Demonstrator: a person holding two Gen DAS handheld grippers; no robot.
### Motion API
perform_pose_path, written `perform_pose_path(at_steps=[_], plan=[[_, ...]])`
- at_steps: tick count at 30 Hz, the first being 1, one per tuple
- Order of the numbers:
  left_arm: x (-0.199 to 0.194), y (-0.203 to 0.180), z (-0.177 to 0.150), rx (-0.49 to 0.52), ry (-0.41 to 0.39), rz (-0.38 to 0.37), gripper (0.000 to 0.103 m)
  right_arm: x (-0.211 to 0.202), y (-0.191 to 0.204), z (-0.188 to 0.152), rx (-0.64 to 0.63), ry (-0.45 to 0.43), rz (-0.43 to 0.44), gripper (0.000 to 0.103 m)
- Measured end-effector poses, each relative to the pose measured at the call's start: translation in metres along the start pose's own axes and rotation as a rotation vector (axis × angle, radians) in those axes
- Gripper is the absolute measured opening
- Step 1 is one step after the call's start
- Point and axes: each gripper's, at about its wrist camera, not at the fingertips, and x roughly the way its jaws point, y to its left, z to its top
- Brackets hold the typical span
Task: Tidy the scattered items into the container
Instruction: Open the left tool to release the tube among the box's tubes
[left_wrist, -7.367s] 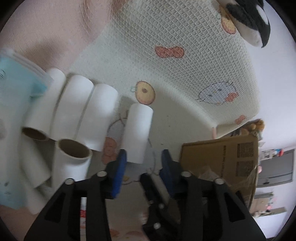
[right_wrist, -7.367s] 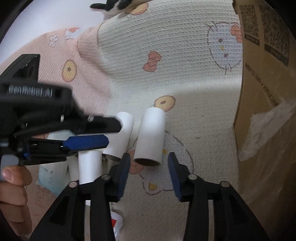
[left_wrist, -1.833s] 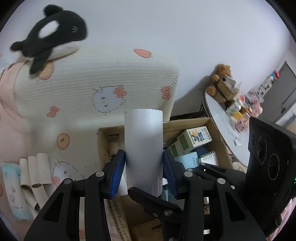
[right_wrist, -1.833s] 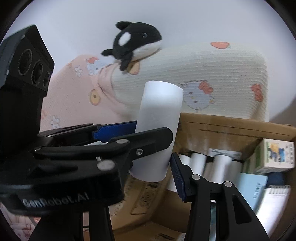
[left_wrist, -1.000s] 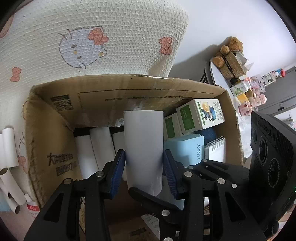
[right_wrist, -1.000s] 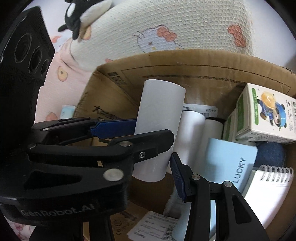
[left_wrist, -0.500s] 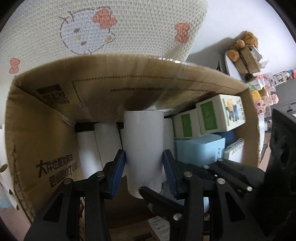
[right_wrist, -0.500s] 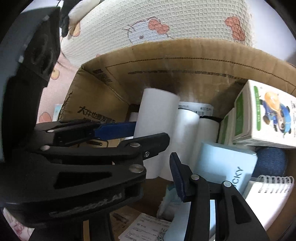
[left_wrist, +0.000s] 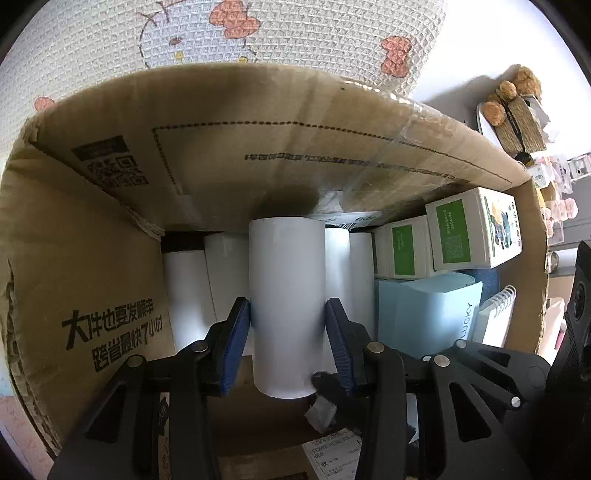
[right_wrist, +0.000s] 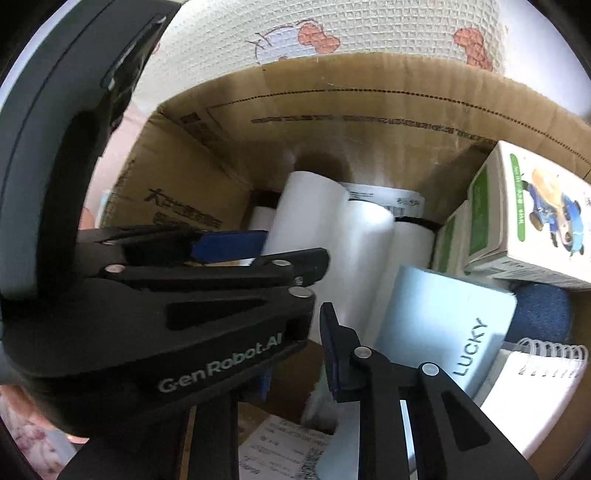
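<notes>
Cardboard box (left_wrist: 110, 229) interior below: left gripper (left_wrist: 288, 343) pinches white paper roll (left_wrist: 286, 295), long axis along fingers, directly above packed rolls (left_wrist: 221, 280). Right gripper (right_wrist: 314, 350) closed, empty.

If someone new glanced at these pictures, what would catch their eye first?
The white roll, clamped upright in the left gripper, fills the centre, low inside the cardboard box. More white rolls lie behind it, and green-labelled cartons sit to the right above a pale blue "LUCKY" pack.
</notes>
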Motion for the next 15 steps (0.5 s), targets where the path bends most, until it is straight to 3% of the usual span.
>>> perform_pose_path(at_steps=[15], plan=[[0.02,0.0,0.006,-0.019,0.037,0.091,0.046,-0.031,0.007,-0.01,-0.042,-0.044,-0.085,0.02]])
